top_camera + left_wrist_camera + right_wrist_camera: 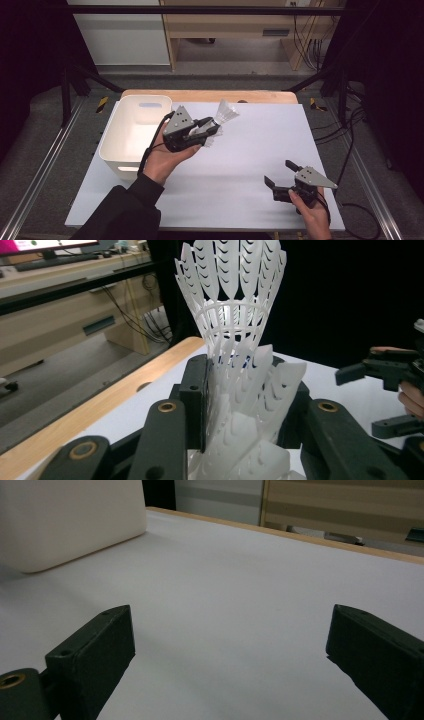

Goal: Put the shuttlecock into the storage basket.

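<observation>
My left gripper [207, 131] is raised above the table beside the bin and is shut on a stack of nested white plastic shuttlecocks [225, 114]. In the left gripper view the feathered skirts [231, 295] rise up between the two black jaws of the left gripper [245, 390], whose pads press on the lower skirts. My right gripper [279, 172] rests low at the front right of the table, open, with nothing between its fingers. The right gripper view shows the right gripper [230, 645] with its jaws wide apart over bare white surface.
A white rectangular bin [131, 131] stands at the left of the white table mat [250, 150], and its rounded wall [65, 520] also appears in the right gripper view. A wooden table edge [210, 94] runs along the back. The right gripper [385, 375] appears far off in the left gripper view.
</observation>
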A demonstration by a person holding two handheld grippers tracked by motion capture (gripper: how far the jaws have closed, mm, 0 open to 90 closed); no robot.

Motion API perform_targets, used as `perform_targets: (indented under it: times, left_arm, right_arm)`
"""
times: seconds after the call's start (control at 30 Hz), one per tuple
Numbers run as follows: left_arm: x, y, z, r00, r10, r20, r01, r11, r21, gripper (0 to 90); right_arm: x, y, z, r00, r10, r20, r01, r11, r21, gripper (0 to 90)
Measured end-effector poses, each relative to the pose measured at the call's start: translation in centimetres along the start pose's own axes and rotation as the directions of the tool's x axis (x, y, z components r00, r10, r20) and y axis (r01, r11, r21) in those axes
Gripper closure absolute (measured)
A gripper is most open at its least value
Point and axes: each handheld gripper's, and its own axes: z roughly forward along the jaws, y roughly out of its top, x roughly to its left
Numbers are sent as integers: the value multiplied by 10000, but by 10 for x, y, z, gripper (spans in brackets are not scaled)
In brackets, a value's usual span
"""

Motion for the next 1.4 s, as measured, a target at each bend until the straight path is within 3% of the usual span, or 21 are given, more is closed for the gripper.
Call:
perform_targets:
  times: [0.37, 0.73, 1.4]
  left_arm:
    - [32, 11, -27, 9967, -188, -790, 161, 9993, -341, 654]
    - [60, 8, -45, 9874, -565, -1477, 492, 9974, -526, 654]
    - [94, 2, -56, 9718, -1157, -2056, 992, 9911, -889, 654]
  right_arm:
    - [1, 0, 1, 10000, 8, -10, -8, 10000, 7, 51]
    - [2, 0, 1, 10000, -97, 14, 97, 10000, -25, 53]
    - [5, 1, 4, 9983, -558, 177, 565, 9975, -423, 46]
